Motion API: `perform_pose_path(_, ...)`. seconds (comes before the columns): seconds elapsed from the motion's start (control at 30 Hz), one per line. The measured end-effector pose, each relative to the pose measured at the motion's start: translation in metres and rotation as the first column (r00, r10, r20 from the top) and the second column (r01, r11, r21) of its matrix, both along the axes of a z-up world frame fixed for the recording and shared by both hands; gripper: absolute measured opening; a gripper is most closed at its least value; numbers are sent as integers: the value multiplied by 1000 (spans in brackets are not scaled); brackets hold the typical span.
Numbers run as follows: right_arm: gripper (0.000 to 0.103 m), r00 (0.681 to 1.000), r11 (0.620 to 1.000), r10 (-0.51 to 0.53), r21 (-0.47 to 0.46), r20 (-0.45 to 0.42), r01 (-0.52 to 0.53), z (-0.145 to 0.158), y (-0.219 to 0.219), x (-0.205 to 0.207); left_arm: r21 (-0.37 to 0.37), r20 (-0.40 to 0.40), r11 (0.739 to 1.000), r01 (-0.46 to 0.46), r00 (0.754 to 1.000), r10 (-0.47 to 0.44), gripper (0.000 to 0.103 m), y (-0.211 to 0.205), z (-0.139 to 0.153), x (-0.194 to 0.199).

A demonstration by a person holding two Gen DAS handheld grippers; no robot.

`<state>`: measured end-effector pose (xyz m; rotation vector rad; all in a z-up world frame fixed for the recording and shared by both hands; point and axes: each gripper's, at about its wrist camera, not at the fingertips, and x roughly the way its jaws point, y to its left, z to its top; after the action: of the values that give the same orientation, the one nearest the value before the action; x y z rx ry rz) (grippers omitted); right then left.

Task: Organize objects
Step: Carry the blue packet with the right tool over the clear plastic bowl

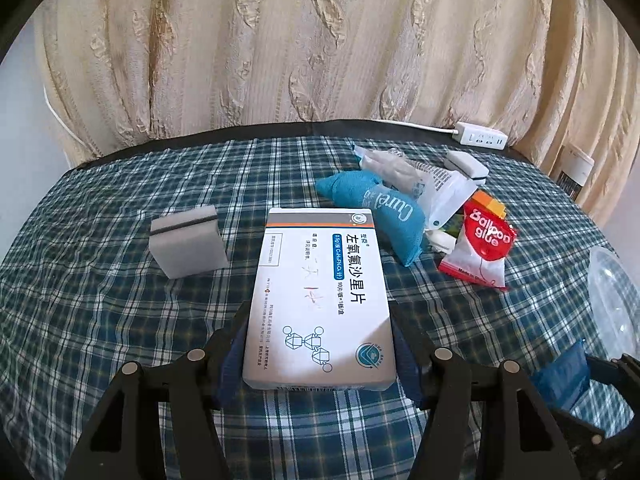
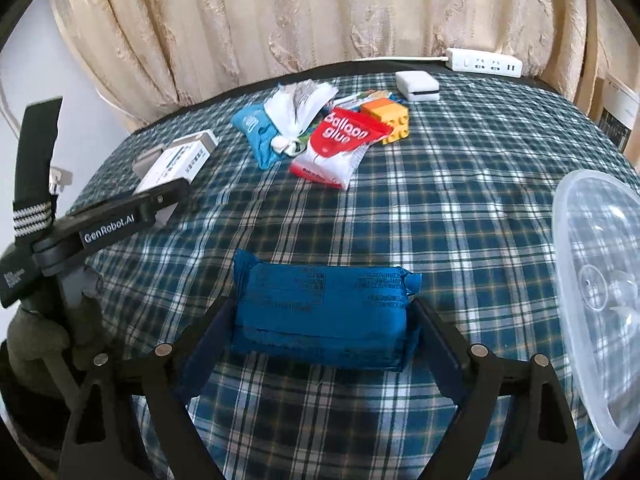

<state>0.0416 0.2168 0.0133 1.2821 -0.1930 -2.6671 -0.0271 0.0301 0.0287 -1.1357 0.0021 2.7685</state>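
Note:
My left gripper (image 1: 320,320) is shut on a white medicine box (image 1: 320,300) with Chinese print, held over the checked tablecloth (image 1: 100,320). My right gripper (image 2: 322,312) is shut on a dark blue packet (image 2: 320,316) and holds it above the cloth. The left gripper (image 2: 120,220) with the box (image 2: 176,164) also shows at the left of the right wrist view. A pile lies at the back: a light blue Curel pouch (image 1: 380,208), a red balloon glue packet (image 1: 480,244), white plastic bags (image 1: 436,188) and an orange-yellow toy brick (image 2: 390,120).
A grey-white sponge block (image 1: 188,240) stands left of the box. A clear plastic container (image 2: 600,288) sits at the right edge. A small white box (image 2: 418,85) and a white power strip (image 2: 484,63) lie at the back by the beige curtain (image 1: 300,40).

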Motion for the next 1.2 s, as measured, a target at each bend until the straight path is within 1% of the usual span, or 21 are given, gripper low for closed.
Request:
perform_pose_path(0.13, 89, 1000, 1000, -10, -22, -27, 10, 10, 7, 5, 1, -7, 1000, 5, 1000, -5, 66, 1, 0, 1)
perform_pose_path(0.33, 89, 997, 998, -36, -51, -74, 32, 27, 23, 16, -2, 8, 1000, 0, 1000, 0, 66, 2, -2, -1)
perform_pose_path(0.6, 89, 981, 990, -121, -89, -153, 108, 53, 63, 41, -16, -4, 1000, 11, 1000, -11, 66, 9, 6, 6)
perform_pose_path(0.8, 89, 956, 973, -228, -69, -187, 218, 63, 109, 59, -29, -13, 999, 35, 999, -36, 66, 23, 11, 15)
perform_pose_path(0.93, 89, 935, 951, -309, -62, -176, 303, 58, 144, 70, -28, -8, 999, 47, 999, -47, 66, 33, 11, 18)
perform_pose_path(1.07, 89, 905, 921, -389, -37, -171, 388, 53, 178, 80, -29, -7, 997, 66, 998, -67, 66, 46, 13, 22)
perform_pose_path(1.2, 89, 887, 900, -433, -31, -162, 434, 48, 206, 85, -25, -13, 995, 93, 996, -93, 66, 63, 19, 26)
